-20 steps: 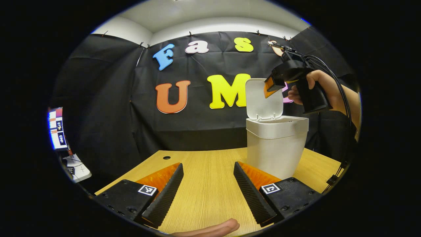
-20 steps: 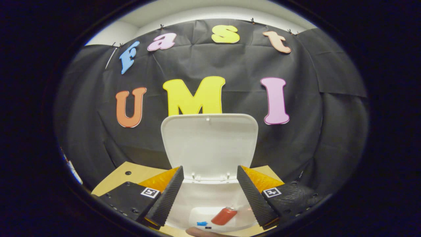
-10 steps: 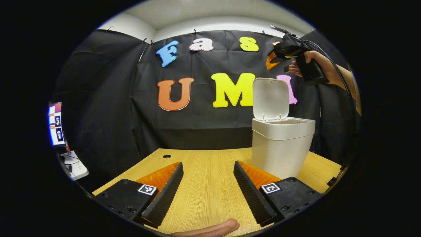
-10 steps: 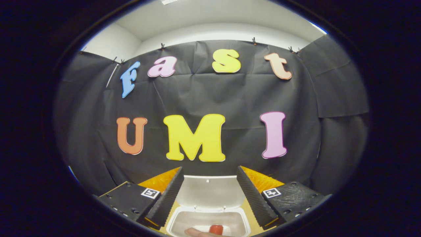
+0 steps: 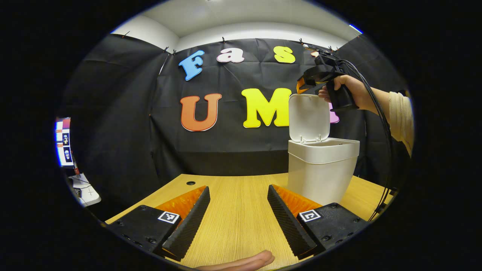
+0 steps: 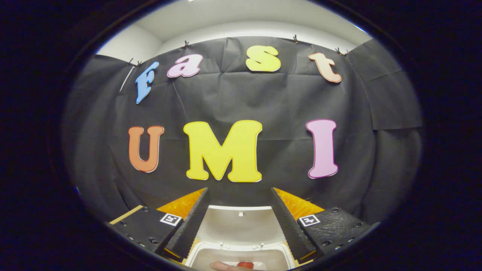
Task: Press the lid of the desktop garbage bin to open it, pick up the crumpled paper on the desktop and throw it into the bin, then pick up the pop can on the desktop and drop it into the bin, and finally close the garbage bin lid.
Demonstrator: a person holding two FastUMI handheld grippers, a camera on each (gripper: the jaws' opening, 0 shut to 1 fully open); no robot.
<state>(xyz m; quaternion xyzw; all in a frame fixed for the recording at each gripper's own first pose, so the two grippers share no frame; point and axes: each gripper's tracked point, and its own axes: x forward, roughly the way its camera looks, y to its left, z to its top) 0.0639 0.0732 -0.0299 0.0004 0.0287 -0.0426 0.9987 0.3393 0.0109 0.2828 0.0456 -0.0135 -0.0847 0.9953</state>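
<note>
White desktop garbage bin [image 5: 322, 171] on wooden desktop [image 5: 237, 222], right of and just beyond left gripper [image 5: 238, 216]; fingers spread wide, nothing between them, low over bare wood. Lid [image 5: 308, 117] hinged upright at bin's back edge, pale and rounded. Right gripper [image 5: 305, 84] held in a hand [image 5: 348, 92] just above lid's top edge, pointing left.

Right gripper view: right gripper [image 6: 238, 222] fingers wide apart, empty, lid [image 6: 238, 225] between and below them. Bin rim [image 6: 196, 255] at bottom edge. Sliver of red pop can [image 6: 244, 265] inside bin. Crumpled paper not discernible.
</note>
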